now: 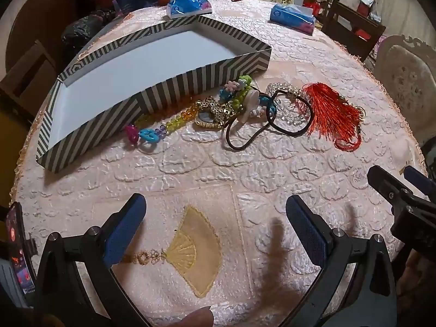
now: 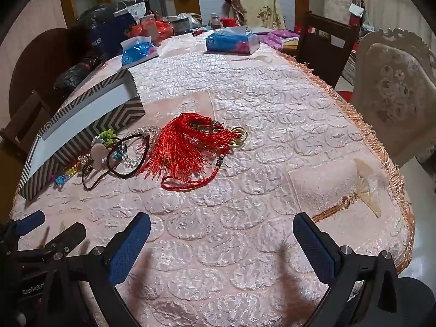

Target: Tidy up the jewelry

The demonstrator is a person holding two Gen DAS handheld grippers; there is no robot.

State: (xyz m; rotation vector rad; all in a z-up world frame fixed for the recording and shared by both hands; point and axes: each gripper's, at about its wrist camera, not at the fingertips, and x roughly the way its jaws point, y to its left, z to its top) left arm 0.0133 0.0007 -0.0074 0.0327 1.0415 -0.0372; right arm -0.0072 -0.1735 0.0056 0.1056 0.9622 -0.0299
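Observation:
A striped black-and-white box (image 1: 174, 87) with a white, empty inside lies open on the pink tablecloth; it also shows in the right wrist view (image 2: 81, 133). Along its near side lies a pile of jewelry: a colourful bead chain (image 1: 163, 125), a gold watch (image 1: 209, 117), black hair ties (image 1: 275, 120), a clear bead bracelet (image 1: 286, 90) and a red tassel (image 1: 332, 114), which also shows in the right wrist view (image 2: 179, 147). My left gripper (image 1: 215, 204) is open and empty, short of the pile. My right gripper (image 2: 222, 223) is open and empty, near the tassel's side.
Two blue tissue packs (image 1: 188, 5) (image 1: 293, 16) lie at the far side of the round table. Chairs (image 2: 395, 92) stand around the fringed table edge (image 2: 381, 147). A phone (image 1: 19, 248) is at the far left. Bags and clutter (image 2: 109, 27) sit behind.

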